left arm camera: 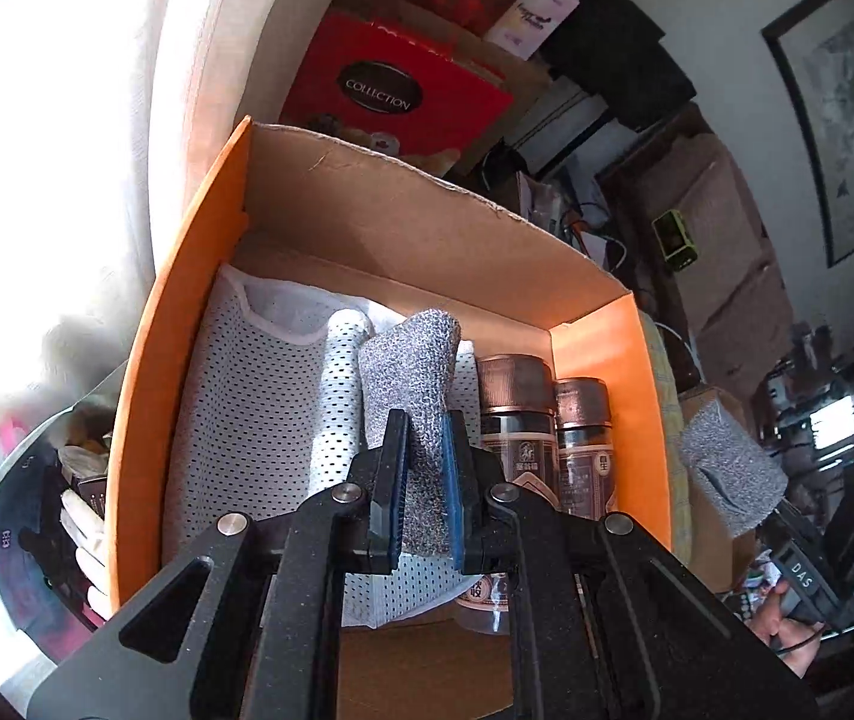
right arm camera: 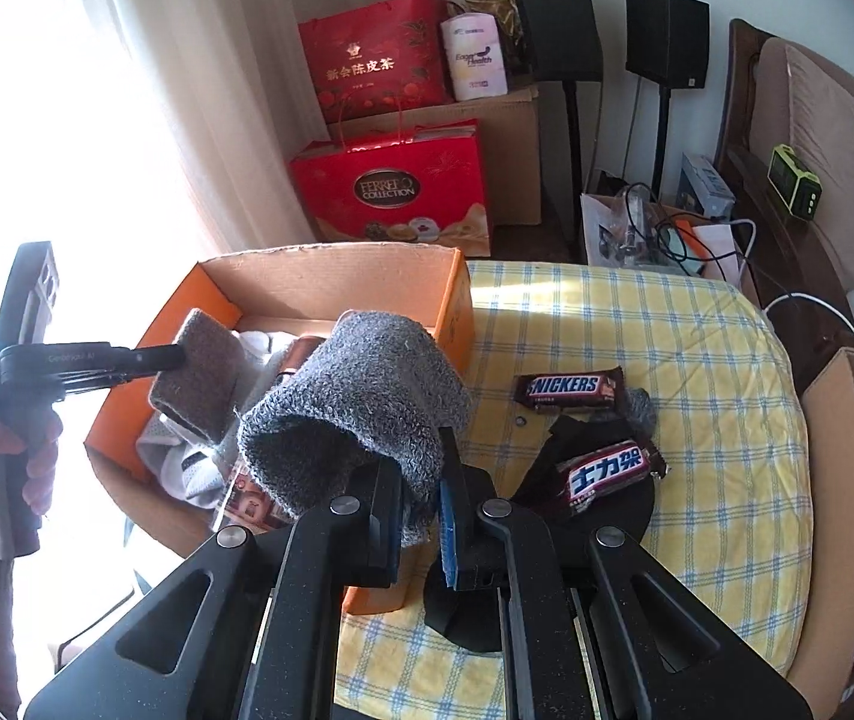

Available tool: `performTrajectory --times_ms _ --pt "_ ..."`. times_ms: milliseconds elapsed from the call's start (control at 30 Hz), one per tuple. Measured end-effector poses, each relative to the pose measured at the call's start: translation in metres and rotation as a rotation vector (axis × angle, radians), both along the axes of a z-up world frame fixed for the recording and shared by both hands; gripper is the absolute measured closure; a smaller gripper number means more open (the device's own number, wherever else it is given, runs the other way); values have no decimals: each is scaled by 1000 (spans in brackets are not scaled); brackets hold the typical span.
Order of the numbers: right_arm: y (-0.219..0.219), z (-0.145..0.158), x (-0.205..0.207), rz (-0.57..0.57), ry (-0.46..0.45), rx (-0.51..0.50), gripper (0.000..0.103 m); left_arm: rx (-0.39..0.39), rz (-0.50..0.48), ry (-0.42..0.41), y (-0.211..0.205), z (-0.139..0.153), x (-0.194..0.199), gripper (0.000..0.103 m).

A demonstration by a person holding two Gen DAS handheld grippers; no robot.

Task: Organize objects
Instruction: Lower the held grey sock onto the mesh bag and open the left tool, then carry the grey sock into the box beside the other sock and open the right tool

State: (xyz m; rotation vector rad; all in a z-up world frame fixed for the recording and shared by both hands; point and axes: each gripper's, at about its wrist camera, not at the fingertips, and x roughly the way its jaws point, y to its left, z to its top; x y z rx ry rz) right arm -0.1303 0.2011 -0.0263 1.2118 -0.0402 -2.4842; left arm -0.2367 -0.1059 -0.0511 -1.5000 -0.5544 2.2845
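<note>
Left wrist view: left gripper pinching a grey knitted sock between its pads, held upright over the orange cardboard box. In the box: white perforated mesh fabric on the left, a rolled piece of it beside the sock. Two brown-capped bottles stand against the right wall, labels with Chinese characters too small to read. Far behind the box, a red carton with a dark oval reading "COLLECTION". At far right, the other gripper's handle shows the letters "DAS", a second grey sock at its tip.

Right wrist view: right gripper closed on that second grey sock, whose open cuff droops toward the box's near right corner. Left gripper reaches in from the left above the box, its sock looking brownish from this side. Box sits on a yellow-and-white checked cloth. On the cloth, right of the box: a bar reading "SNICKERS"; nearer, a second bar printed "士力架" lying on a black object. Far side: red gift bag "FERRERO COLLECTION", behind it a red bag reading "新会陈皮茶", and a white pack marked "Eager Health".
</note>
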Motion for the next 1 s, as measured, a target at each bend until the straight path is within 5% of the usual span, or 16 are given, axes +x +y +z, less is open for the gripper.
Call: performTrajectory --times_ms 300,367,467,800,1000 --pt "-14 -6 -2 20 -14 10 94 -529 -33 20 22 -14 9 88" --pt "-17 -5 -1 27 -11 6 94 -569 -29 42 25 -11 14 74" --pt "-22 -3 0 44 -14 -11 94 -497 -1 77 23 3 23 49" --pt "-41 0 4 102 -36 -76 94 -41 -33 60 24 51 31 35" --pt "-40 -6 -3 150 -153 -282 94 27 -130 50 51 57 33 33"
